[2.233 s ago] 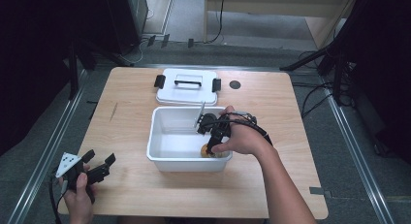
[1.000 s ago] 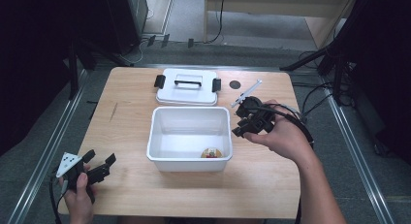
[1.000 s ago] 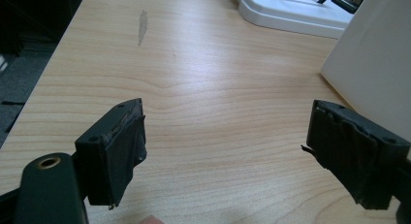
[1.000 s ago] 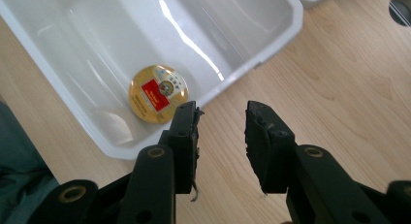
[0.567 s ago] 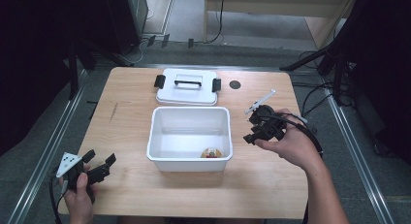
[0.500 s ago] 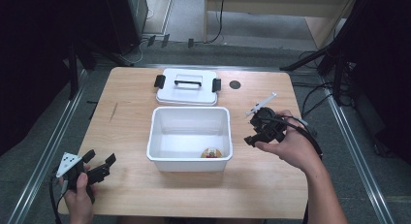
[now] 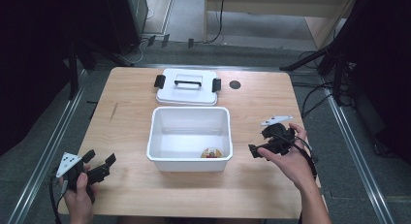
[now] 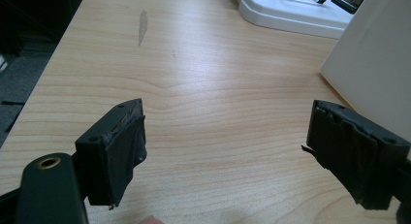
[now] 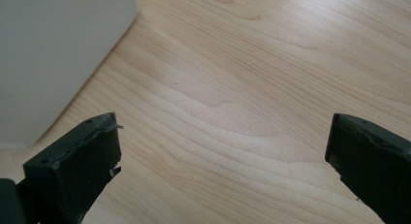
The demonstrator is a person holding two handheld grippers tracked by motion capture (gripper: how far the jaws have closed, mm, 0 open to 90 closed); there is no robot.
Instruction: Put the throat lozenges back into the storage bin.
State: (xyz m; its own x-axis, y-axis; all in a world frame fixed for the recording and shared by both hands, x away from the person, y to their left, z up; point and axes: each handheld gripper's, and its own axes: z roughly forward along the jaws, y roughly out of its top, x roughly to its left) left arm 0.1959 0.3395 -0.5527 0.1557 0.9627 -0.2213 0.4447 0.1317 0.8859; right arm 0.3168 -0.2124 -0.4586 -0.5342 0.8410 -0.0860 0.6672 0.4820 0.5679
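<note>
White plastic bin (image 7: 190, 136) mid-desk (image 7: 131, 195), small round food item (image 7: 212, 153) at its near wall. Lid (image 7: 186, 87) just behind bin. Left claw (image 7: 99, 168) well left, right claw (image 7: 261, 142) just right; both gaping, empty.

White lid (image 7: 186, 87) lies behind the bin (image 7: 190, 158).
</note>
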